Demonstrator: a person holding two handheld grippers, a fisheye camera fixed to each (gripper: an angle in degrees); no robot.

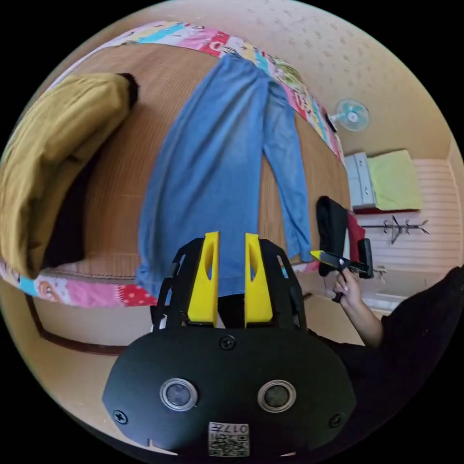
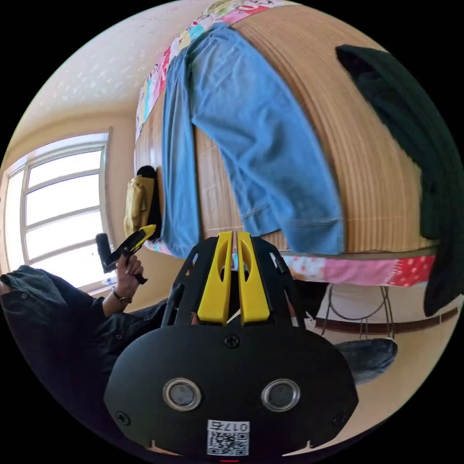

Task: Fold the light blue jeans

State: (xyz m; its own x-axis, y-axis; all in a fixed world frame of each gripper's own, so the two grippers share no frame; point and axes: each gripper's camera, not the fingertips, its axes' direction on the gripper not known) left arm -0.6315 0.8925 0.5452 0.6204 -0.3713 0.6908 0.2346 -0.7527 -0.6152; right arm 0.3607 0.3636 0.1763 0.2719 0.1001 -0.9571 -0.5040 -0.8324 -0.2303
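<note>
The light blue jeans (image 1: pixel 217 159) lie flat and unfolded on a bamboo mat (image 1: pixel 125 159) on the bed, waist at the far side. Both legs run toward me, and their hems reach the near edge. My left gripper (image 1: pixel 232 237) hovers in front of the wider leg's hem, its yellow jaws a little apart and holding nothing. A hand holds my right gripper (image 1: pixel 320 254) near the narrower leg's end. In the right gripper view the jeans (image 2: pixel 261 140) spread ahead. There my right gripper (image 2: pixel 233 234) is shut and empty before the bed edge, with the left gripper (image 2: pixel 145 232) off to the left.
A mustard-yellow bundle (image 1: pixel 63 159) sits on the mat left of the jeans, and a black garment (image 2: pixel 411 145) lies on the other side. A colourful sheet (image 2: pixel 348 270) borders the bed. Beyond are a fan (image 1: pixel 352 115), a cabinet (image 1: pixel 360 179) and a window (image 2: pixel 58 212).
</note>
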